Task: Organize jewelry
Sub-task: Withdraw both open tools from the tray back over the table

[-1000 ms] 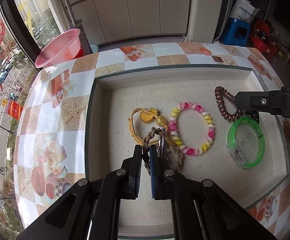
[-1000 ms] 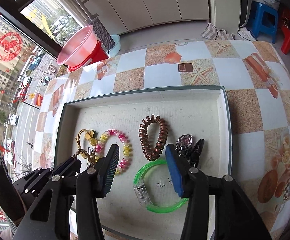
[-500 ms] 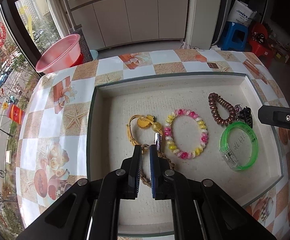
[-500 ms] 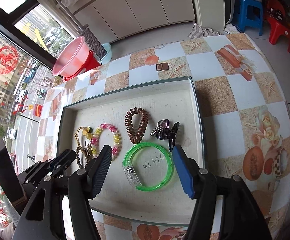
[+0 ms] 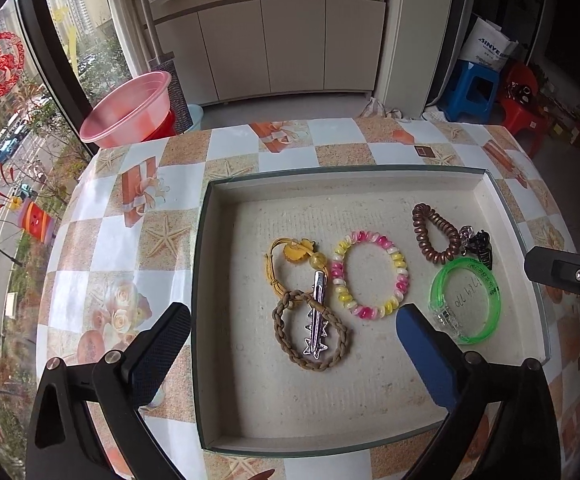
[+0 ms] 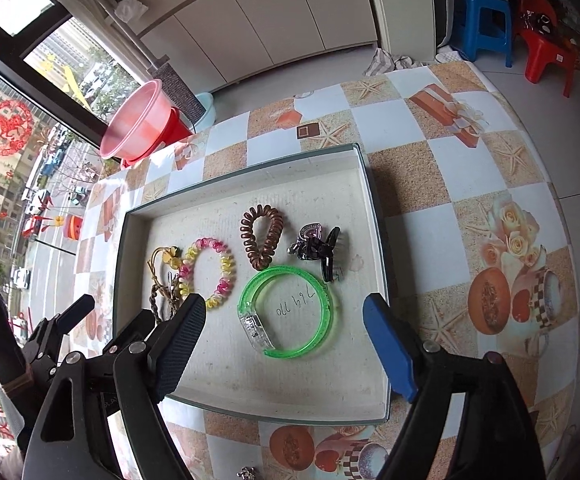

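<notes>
Both tongs spread and empty, left gripper (image 5: 290, 340) and right gripper (image 6: 284, 338) just opened over the tray (image 5: 330, 188); silver hair clip (image 5: 317, 316), light, stiff, slippery, lying across the braided bracelet (image 5: 286, 340) beside the beaded bracelet (image 5: 400, 276), probably best pinched across its narrow shaft.

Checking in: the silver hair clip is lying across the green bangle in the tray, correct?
Not quite. The silver hair clip lies across the brown braided bracelet, as the left wrist view shows. The green bangle sits apart, further right in the tray.
</notes>
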A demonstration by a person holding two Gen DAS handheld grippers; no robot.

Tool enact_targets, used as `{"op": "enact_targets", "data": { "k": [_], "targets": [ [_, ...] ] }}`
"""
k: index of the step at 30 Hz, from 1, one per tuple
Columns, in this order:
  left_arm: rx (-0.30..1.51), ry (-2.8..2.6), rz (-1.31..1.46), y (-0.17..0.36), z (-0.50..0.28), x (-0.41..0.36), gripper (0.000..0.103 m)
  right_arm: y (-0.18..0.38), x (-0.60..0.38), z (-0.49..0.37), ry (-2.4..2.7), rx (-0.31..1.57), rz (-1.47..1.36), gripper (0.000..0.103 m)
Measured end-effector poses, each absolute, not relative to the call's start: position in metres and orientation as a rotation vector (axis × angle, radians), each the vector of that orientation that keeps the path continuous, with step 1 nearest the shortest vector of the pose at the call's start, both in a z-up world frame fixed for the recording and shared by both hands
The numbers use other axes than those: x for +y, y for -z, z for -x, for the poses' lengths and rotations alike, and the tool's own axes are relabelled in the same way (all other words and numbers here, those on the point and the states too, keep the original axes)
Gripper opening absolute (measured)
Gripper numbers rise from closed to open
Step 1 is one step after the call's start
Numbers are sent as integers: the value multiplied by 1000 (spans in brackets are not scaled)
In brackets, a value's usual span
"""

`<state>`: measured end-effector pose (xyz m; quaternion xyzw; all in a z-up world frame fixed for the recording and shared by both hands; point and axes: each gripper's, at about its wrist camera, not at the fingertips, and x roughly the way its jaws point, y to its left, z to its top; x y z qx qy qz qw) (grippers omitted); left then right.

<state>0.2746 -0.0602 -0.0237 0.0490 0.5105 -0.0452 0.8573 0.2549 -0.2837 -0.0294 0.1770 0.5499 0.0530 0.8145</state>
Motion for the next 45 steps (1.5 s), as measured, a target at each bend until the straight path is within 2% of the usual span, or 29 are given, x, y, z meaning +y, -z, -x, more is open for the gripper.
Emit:
{"op": "enact_targets", "data": {
  "k": [11,25,37,45],
  "targets": [
    [1079,111,-83,20,-259,-49,103,16,-272,-230,-81,1095,-319,87],
    [1052,28,-85,0,-178,-5,103,8,-261,-172,-93,1151,-291,87],
    [1191,76,-24,28,-116,17,103,27,-245,-118,-102,1237,-303,87],
    [1239,131,-148,56,-79,18,103,55,-234,-84,-86,1319,-308,87]
  ]
}}
